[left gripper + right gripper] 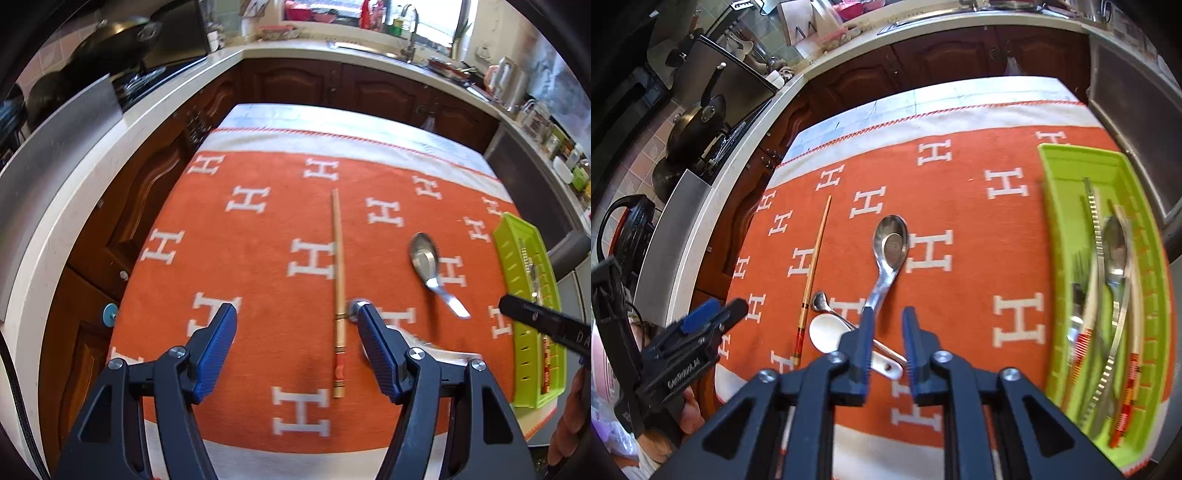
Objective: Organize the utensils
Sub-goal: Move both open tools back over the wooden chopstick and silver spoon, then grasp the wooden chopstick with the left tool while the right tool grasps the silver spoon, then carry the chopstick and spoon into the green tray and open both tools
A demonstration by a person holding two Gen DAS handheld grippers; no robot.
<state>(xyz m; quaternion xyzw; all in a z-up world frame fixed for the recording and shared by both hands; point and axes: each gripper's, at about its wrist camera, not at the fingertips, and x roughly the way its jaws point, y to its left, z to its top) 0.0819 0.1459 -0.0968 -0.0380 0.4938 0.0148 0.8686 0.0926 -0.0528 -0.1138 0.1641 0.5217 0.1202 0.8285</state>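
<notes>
Both tongs empty: left tongs [297, 328] gaping astride chopstick [337, 288]; right tongs [888, 325] parted.

Bright daylight from the rear window [428, 18], strong fisheye bending, motion-blurred green tray [1067, 192], dark corners

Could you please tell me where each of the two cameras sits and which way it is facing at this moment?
Left wrist: on the left tool, angled down at the orange cloth, open over the chopstick; the right tool's tip and fingers of a hand show at right.
Right wrist: on the right tool, angled down, slightly open and empty, near the steel spoon; the left tool shows at left.
Shared: cloth, chopstick, steel spoon, green tray.
</notes>
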